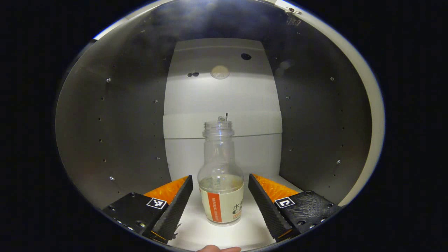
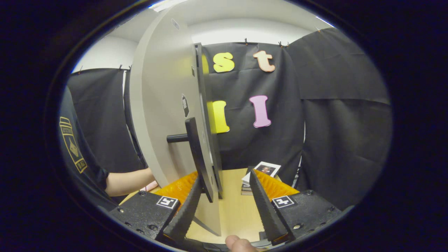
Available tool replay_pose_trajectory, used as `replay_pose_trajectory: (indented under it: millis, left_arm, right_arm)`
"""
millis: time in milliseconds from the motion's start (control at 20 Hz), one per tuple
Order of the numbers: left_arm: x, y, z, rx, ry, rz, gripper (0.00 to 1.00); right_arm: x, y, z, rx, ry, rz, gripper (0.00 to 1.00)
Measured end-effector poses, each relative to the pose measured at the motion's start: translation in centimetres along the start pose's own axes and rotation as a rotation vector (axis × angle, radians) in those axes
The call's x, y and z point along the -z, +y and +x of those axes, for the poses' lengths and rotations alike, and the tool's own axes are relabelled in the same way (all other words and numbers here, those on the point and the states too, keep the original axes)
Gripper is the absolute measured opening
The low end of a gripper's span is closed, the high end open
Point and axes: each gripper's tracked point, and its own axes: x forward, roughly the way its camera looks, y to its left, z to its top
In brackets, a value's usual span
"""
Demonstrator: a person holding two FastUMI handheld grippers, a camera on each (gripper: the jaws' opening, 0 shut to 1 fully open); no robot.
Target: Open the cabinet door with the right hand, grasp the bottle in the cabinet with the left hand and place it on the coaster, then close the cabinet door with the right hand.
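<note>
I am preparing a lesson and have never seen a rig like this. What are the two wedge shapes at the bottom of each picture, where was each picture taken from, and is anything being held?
A person holds a two-finger gripper in each hand, each carrying a camera; the wedges are its fingers. The left gripper view looks into the cabinet: the left gripper is open, its fingers either side of a capless bottle standing on the cabinet floor, not yet gripped. The right gripper view looks along the opened door; the right gripper is open, with the door's handle and edge between its fingers. Beyond lie a table and a stack of books.

Uncapped clear bottle [image 1: 221,182] upright in cabinet [image 1: 115,133]
</note>
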Motion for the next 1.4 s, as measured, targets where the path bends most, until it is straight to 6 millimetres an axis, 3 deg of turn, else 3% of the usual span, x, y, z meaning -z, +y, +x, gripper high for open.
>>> replay_pose_trajectory:
  millis: [150, 200, 250, 300, 350, 500, 650, 750, 850, 950, 1000, 1050, 1100, 1150, 1250, 1300, 1350, 1400]
  left_arm:
    - [0.2, 0.6, 0.7, -0.033, 0.006, -0.006, 1.00]
    - [-0.1, 0.9, 0.3, -0.048, 0.005, -0.013, 0.77]
    - [-0.1, 0.9, 0.3, -0.052, 0.008, -0.021, 0.76]
    - [-0.5, 1.1, 0.0, -0.057, 0.001, -0.027, 0.65]
    - [-0.9, 1.3, -0.3, -0.062, -0.008, -0.028, 0.75]
    - [-2.5, 1.5, -2.2, -0.070, -0.037, -0.033, 0.75]
    - [-4.0, 2.5, -5.4, -0.073, -0.055, -0.054, 0.75]
    - [-4.3, 3.4, -8.3, -0.074, -0.045, -0.076, 0.75]
    - [-5.2, 4.6, -11.3, -0.097, -0.072, -0.080, 0.75]
    - [-6.6, 5.6, -13.9, -0.126, -0.092, -0.055, 0.75]
    - [-6.7, 6.7, -15.0, -0.139, -0.096, -0.047, 0.85]
    - [-6.4, 8.0, -16.1, -0.150, -0.097, -0.051, 0.64]
    - [-6.1, 8.8, -17.4, -0.161, -0.098, -0.058, 0.74]
    - [-6.0, 9.8, -18.9, -0.181, -0.095, -0.063, 0.74]
    - [-5.2, 11.6, -22.3, -0.207, -0.100, -0.091, 0.75]
    - [-4.6, 12.5, -23.5, -0.221, -0.109, -0.093, 0.64]
    - [-3.8, 13.4, -24.8, -0.235, -0.111, -0.087, 0.74]
    - [-2.9, 14.3, -26.0, -0.247, -0.128, -0.076, 0.74]
  right_arm:
    - [0.2, -0.3, 0.1, -0.013, -0.011, 0.000, 0.82]
    - [0.5, -0.3, 0.2, -0.019, -0.001, 0.008, 0.82]
    - [1.2, -0.8, 0.2, -0.012, 0.027, 0.007, 0.84]
    - [1.5, -0.9, 0.0, -0.025, 0.032, 0.011, 0.84]
    - [1.1, -0.8, 0.2, -0.032, 0.026, 0.015, 0.94]
    - [0.8, -1.7, -0.5, -0.043, 0.016, -0.016, 0.99]
    - [0.7, -2.7, -1.8, -0.068, 0.041, -0.163, 1.00]
    - [-1.3, -5.4, -2.5, 0.007, 0.001, -0.343, 1.00]
    - [-3.5, -8.4, -1.7, 0.043, -0.070, -0.412, 1.00]
    - [-4.2, -11.6, 0.4, 0.106, -0.105, -0.316, 1.00]
    - [-3.9, -13.0, 1.3, 0.146, -0.110, -0.228, 1.00]
    - [-3.5, -14.3, 2.3, 0.199, -0.123, -0.128, 1.00]
    - [-3.0, -15.6, 2.9, 0.259, -0.139, -0.029, 1.00]
    - [-2.6, -16.4, 3.5, 0.312, -0.162, 0.059, 1.00]
    - [-1.3, -18.1, 3.0, 0.450, -0.176, 0.183, 1.00]
    - [-1.3, -18.9, 2.2, 0.531, -0.202, 0.232, 1.00]
    - [-1.0, -19.4, 1.6, 0.611, -0.231, 0.262, 0.98]
    - [-1.5, -19.6, 0.9, 0.658, -0.273, 0.265, 0.99]
